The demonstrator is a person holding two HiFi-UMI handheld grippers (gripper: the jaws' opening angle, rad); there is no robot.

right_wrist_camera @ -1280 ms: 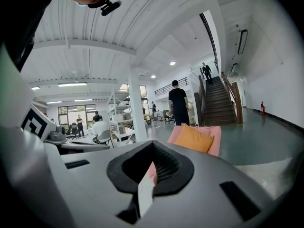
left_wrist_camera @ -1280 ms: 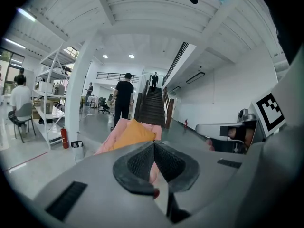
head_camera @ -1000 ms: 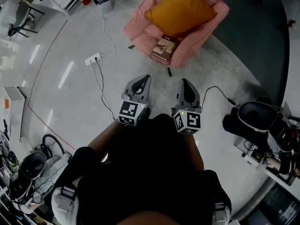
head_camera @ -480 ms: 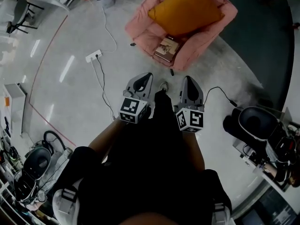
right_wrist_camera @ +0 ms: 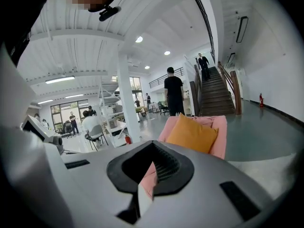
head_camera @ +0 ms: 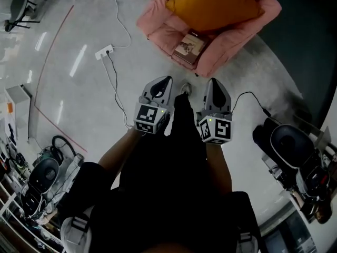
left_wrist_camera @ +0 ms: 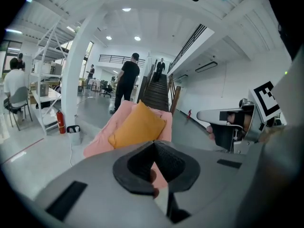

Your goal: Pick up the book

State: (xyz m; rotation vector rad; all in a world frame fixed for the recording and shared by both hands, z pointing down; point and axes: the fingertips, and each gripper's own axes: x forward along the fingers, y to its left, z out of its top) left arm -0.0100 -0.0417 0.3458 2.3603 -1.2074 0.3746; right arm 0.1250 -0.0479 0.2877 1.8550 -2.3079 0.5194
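A: Where is the book (head_camera: 189,45)?
B: At the seat's front edge of the pink armchair (head_camera: 152,22), before the orange cushion (head_camera: 210,7) — pale glossy floor (head_camera: 79,99) around.
A: And the jaws?
B: On left gripper (left_wrist_camera: 153,148) and right gripper (right_wrist_camera: 152,148) — closed, empty.

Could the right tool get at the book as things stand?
Likely not yet: the right tool is shut and short of the armchair, floor between. Nothing covers the book; the cushion lies behind it.
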